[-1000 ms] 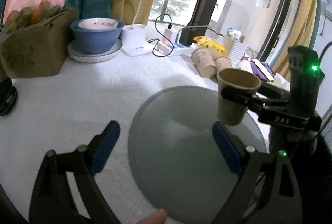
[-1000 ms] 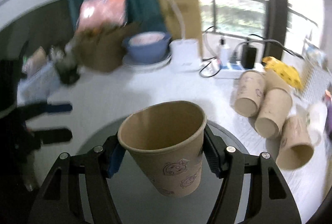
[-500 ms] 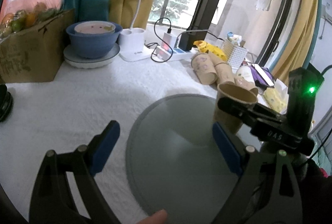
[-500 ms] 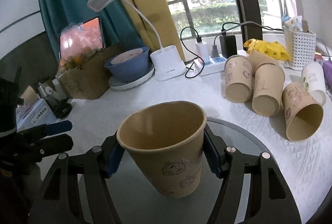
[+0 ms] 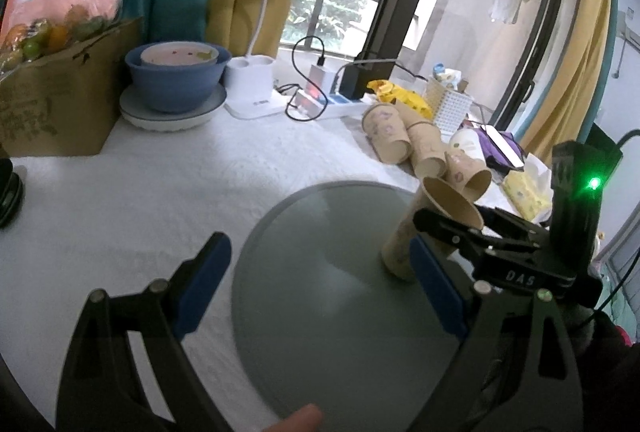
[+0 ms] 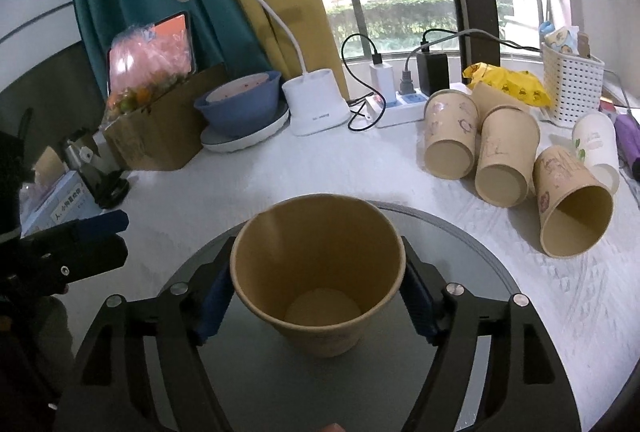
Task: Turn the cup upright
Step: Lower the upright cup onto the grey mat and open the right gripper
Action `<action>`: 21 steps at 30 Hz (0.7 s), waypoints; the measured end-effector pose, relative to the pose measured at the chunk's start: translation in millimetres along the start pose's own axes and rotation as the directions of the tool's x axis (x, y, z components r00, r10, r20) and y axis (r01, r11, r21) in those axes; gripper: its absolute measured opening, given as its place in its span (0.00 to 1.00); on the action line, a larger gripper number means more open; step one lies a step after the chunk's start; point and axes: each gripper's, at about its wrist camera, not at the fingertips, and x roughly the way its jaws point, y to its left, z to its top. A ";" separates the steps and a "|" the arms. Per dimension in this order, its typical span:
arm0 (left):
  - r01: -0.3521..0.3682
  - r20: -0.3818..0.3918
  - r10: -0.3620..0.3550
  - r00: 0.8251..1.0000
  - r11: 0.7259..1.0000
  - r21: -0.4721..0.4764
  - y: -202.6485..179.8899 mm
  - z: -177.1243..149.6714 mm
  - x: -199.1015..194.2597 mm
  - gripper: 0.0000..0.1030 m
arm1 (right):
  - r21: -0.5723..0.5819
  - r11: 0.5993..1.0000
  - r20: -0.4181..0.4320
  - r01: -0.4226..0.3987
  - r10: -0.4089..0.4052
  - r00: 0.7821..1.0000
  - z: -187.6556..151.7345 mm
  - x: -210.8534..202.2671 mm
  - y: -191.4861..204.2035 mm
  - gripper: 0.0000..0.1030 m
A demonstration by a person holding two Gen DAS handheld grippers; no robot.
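Observation:
My right gripper [image 6: 318, 306] is shut on a brown paper cup [image 6: 320, 280], mouth up, with its base on or just above the round grey glass disc [image 6: 472, 252]. In the left wrist view the same cup [image 5: 434, 228] stands at the disc's [image 5: 320, 272] right side, held by the right gripper [image 5: 452, 228]. My left gripper [image 5: 320, 280] is open and empty, over the disc's near left part. In the right wrist view it shows at the left edge [image 6: 96, 240].
Several paper cups [image 6: 500, 160] lie on their sides on the white cloth at the right. A desk lamp [image 6: 312, 104], a blue bowl [image 6: 240, 104], a power strip [image 6: 400, 104], a cardboard box [image 6: 160, 124] and a white basket [image 6: 570, 88] stand along the back.
The right gripper has lowered the cup from above the disc down to its surface, toward the disc's right side. The left gripper has stayed open.

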 end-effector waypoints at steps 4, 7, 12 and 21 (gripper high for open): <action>-0.005 0.013 0.004 1.000 1.000 0.010 -4.7 -1.9 -5.5 0.89 | -0.016 1.000 -0.006 0.011 -0.011 1.000 -1.4 -5.2 4.1 0.75; -0.002 0.023 0.002 1.000 1.000 0.021 -8.6 -3.2 -10.5 0.89 | -0.026 0.999 -0.011 0.025 -0.026 1.000 -3.8 -10.4 7.3 0.76; 0.004 0.039 -0.005 0.999 1.000 0.025 -13.1 -7.2 -21.6 0.89 | -0.046 0.998 -0.039 0.045 -0.046 0.998 -10.1 -14.0 13.6 0.79; 0.012 0.084 -0.017 0.996 0.998 0.055 -27.9 -15.0 -48.3 0.89 | -0.045 0.997 -0.017 0.058 -0.059 0.998 -17.1 -35.7 23.1 0.80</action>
